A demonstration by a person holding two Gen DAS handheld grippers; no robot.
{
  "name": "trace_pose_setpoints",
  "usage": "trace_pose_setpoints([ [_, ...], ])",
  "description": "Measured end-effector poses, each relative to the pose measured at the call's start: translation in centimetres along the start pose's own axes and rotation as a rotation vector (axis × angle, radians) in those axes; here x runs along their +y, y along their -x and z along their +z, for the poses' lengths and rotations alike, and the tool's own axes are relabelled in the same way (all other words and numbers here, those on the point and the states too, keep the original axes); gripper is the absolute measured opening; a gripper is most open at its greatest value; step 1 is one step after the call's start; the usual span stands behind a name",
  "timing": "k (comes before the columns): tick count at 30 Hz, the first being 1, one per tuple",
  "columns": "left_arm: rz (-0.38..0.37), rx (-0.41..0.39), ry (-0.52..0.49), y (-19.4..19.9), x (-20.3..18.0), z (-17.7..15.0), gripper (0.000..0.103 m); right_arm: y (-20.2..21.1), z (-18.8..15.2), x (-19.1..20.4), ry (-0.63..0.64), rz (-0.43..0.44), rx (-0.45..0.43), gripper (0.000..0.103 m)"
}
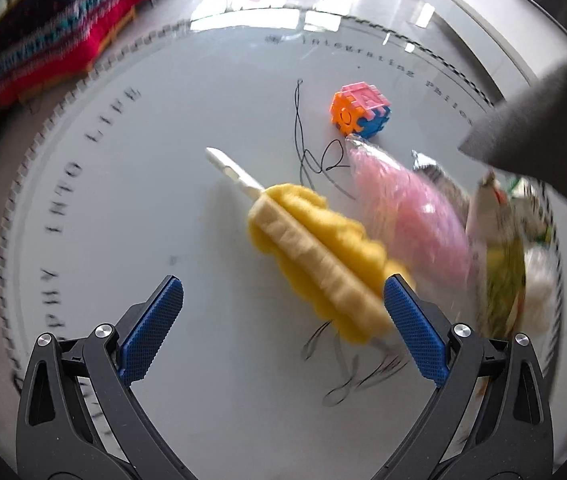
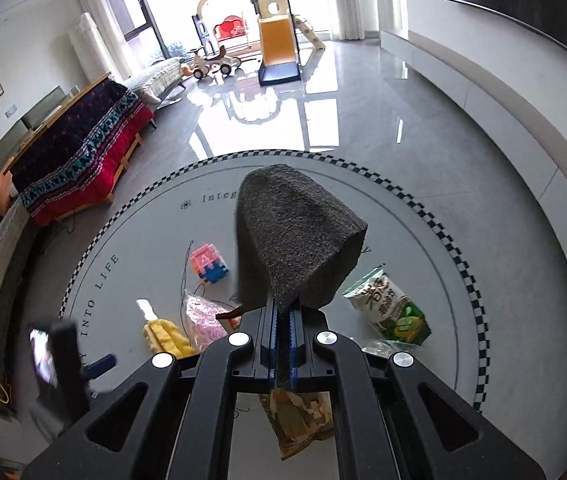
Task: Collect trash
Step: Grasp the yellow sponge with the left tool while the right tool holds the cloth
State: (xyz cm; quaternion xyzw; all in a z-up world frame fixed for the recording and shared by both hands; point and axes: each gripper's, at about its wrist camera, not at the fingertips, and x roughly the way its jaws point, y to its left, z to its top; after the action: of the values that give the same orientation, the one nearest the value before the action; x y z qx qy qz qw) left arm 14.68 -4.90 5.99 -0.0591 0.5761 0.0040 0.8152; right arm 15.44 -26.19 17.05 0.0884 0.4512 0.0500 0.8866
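Note:
My left gripper (image 1: 283,300) is open, low over the round grey table (image 1: 123,200); a yellow sponge brush with a white handle (image 1: 315,248) lies between its fingers, close to the right finger. A pink plastic bag (image 1: 411,208) and crumpled wrappers (image 1: 499,248) lie to the right of it. My right gripper (image 2: 283,320) is shut on a dark grey felt bag (image 2: 299,240) and holds it open-mouthed above the table. Below it lie a green snack packet (image 2: 391,304), a brown wrapper (image 2: 299,416), the pink bag (image 2: 203,316) and the brush (image 2: 163,336).
A colourful toy block cube (image 1: 359,110) and a thin black thread (image 1: 307,152) lie on the table's far side. The felt bag's edge (image 1: 539,120) hangs at the upper right of the left wrist view. A sofa with a red blanket (image 2: 83,168) stands left.

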Motion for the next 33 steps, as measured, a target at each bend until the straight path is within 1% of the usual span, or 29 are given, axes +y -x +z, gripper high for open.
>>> trace_pose_setpoints([
  [2,-0.032,0.032,0.048,-1.2,-0.1,0.8,0.097,-0.4,-0.2,0.3,0.012,0.009,0.005,0.005],
  [4,-0.055,0.043,0.090,-1.8,0.0,1.1,0.097,-1.0,-0.6,0.7,0.029,0.019,0.018,0.005],
  [6,-0.052,0.041,0.120,-2.3,0.2,1.2,0.097,-1.3,-0.8,1.1,0.041,0.028,0.026,0.005],
  [11,-0.062,0.050,0.136,-3.5,-0.2,1.2,0.097,-1.6,-1.2,1.7,0.044,0.045,0.030,0.005],
  [12,-0.069,0.044,0.132,-3.6,-0.3,1.2,0.091,-1.5,-1.3,1.7,0.042,0.047,0.029,0.005],
  [13,-0.096,0.040,0.122,-3.6,-0.4,1.3,0.071,-1.4,-1.3,1.7,0.040,0.048,0.028,0.005],
  [14,-0.125,0.044,0.116,-3.7,-0.4,1.3,0.058,-1.3,-1.4,1.7,0.039,0.048,0.028,0.005],
  [16,-0.151,0.037,0.119,-3.4,-0.4,1.2,0.054,-1.0,-1.6,1.7,0.038,0.047,0.027,0.005],
  [22,-0.189,0.008,0.106,-1.0,1.2,-0.5,0.053,0.3,-2.3,2.6,0.040,0.051,0.023,0.005],
  [25,-0.177,-0.030,0.091,1.2,2.5,-2.4,0.053,1.5,-2.7,3.4,0.045,0.057,0.015,0.005],
  [29,-0.182,-0.071,0.081,4.4,4.6,-4.5,0.053,3.5,-3.5,4.9,0.053,0.068,0.001,0.005],
  [33,-0.136,-0.151,0.049,8.4,6.8,-7.5,0.053,5.5,-4.9,7.0,0.078,0.086,-0.005,0.005],
])
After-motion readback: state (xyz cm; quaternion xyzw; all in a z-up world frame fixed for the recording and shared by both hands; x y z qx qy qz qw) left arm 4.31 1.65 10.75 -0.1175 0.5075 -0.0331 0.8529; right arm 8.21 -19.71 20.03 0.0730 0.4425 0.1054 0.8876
